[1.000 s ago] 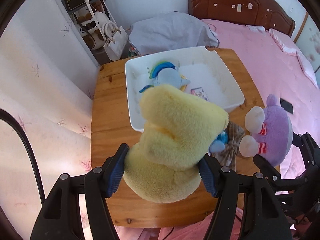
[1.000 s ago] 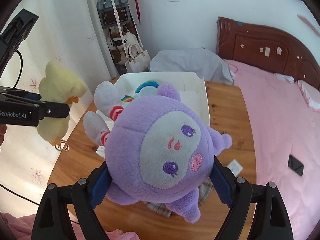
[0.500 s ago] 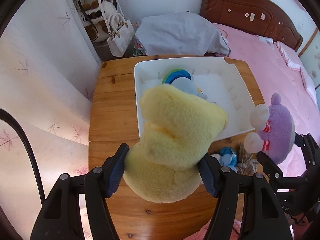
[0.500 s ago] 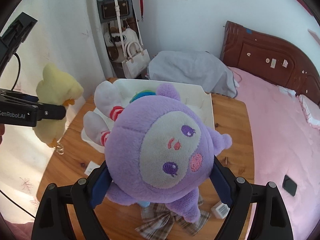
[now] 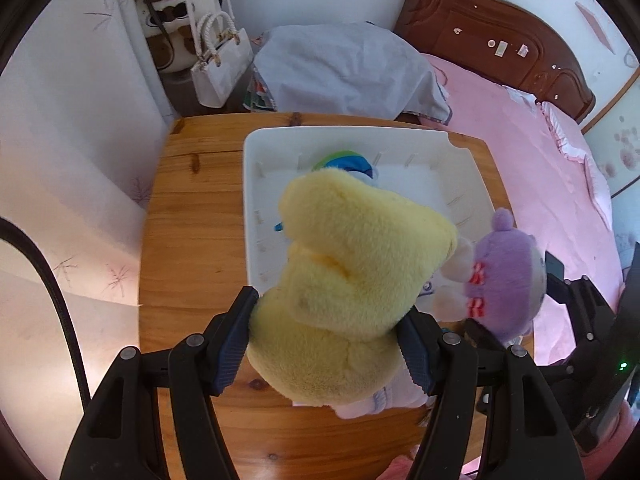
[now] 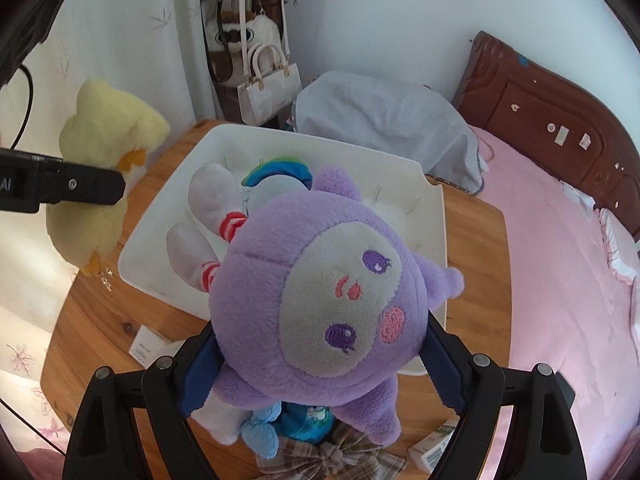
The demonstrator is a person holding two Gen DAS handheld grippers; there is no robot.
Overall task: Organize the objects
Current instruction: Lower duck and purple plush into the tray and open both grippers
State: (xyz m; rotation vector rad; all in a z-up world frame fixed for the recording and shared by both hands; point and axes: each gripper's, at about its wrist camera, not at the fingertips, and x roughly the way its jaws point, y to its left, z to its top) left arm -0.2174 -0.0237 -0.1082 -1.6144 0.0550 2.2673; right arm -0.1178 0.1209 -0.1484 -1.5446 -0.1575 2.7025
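Bedroom table [image 5: 192,240] setup: left gripper [image 5: 326,344] jaws squeeze the yellow plush [image 5: 352,280], right gripper [image 6: 320,364] jaws squeeze the purple plush [image 6: 320,308], both held above the white bin [image 6: 434,216], probably for dropping in.

Left tongs [image 5: 326,344] and right tongs [image 6: 320,372] both clamp plush.

A tray [image 5: 252,184] sat on the table [image 5: 192,232], a rainbow toy [image 6: 276,172] inside. The duck plush [image 5: 352,280] hung above its left part, the round plush [image 6: 320,308] above its right. The bed [image 6: 560,260] lay right.
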